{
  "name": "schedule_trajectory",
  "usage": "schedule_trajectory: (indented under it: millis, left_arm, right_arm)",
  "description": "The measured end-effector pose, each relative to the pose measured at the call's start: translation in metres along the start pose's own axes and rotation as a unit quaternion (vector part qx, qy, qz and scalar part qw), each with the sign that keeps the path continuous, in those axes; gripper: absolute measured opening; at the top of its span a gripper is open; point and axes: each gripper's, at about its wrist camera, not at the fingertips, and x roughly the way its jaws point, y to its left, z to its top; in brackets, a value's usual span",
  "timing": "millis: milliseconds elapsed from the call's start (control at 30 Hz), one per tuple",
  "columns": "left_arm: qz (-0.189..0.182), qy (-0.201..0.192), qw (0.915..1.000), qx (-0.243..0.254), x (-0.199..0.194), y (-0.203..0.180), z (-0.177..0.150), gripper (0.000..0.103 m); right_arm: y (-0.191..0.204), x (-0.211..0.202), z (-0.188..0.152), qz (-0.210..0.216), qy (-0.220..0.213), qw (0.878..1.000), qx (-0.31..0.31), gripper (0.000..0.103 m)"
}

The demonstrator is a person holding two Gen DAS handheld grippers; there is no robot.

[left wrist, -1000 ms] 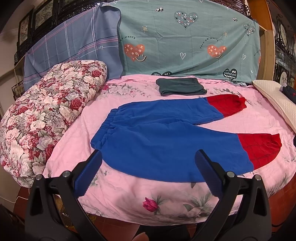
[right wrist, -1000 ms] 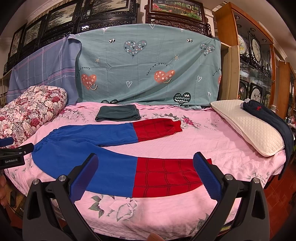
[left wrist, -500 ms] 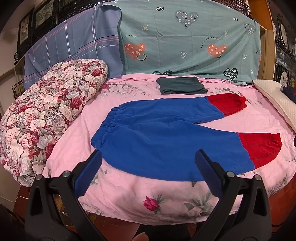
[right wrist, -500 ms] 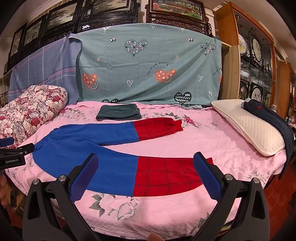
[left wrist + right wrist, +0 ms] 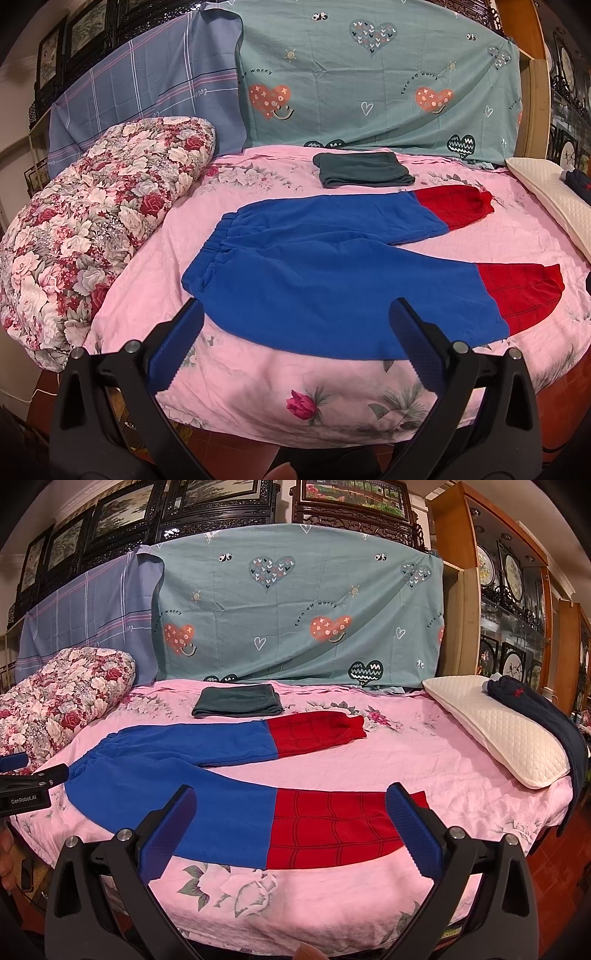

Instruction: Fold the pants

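Pants are laid flat and unfolded on the bed, waistband at the left, red cuffs at the right, legs splayed apart. Fold is judged not yet started; approach phase. Left gripper is held wide apart, empty, near the waistband end. Right gripper is likewise spread and empty over the near red cuff. Next move likely needs both near-edge pinches, then the near leg carried over the far one. Against the earlier frames, almost nothing is changed: both views sit a touch closer.
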Motion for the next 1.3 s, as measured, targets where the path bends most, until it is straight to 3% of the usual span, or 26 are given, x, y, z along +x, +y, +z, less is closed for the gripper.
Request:
schedule_trajectory:
  millis: [900,1100,1300]
  left_arm:
    - [0.011,0.01,0.9999,-0.005,0.018,0.017,-0.004,0.101]
    - [0.041,0.022,0.9989,0.004,0.05,0.057,0.027,0.101]
    - [0.027,0.066,0.9974,0.012,0.125,0.096,0.096,0.101]
  right_arm:
    - [0.003,0.01,-0.003,0.009,0.02,1.0,-0.004,0.102]
    - [0.007,0.026,0.012,0.034,0.03,0.998,-0.048,0.102]
    - [0.006,0.083,0.086,0.087,0.054,0.99,-0.099,0.102]
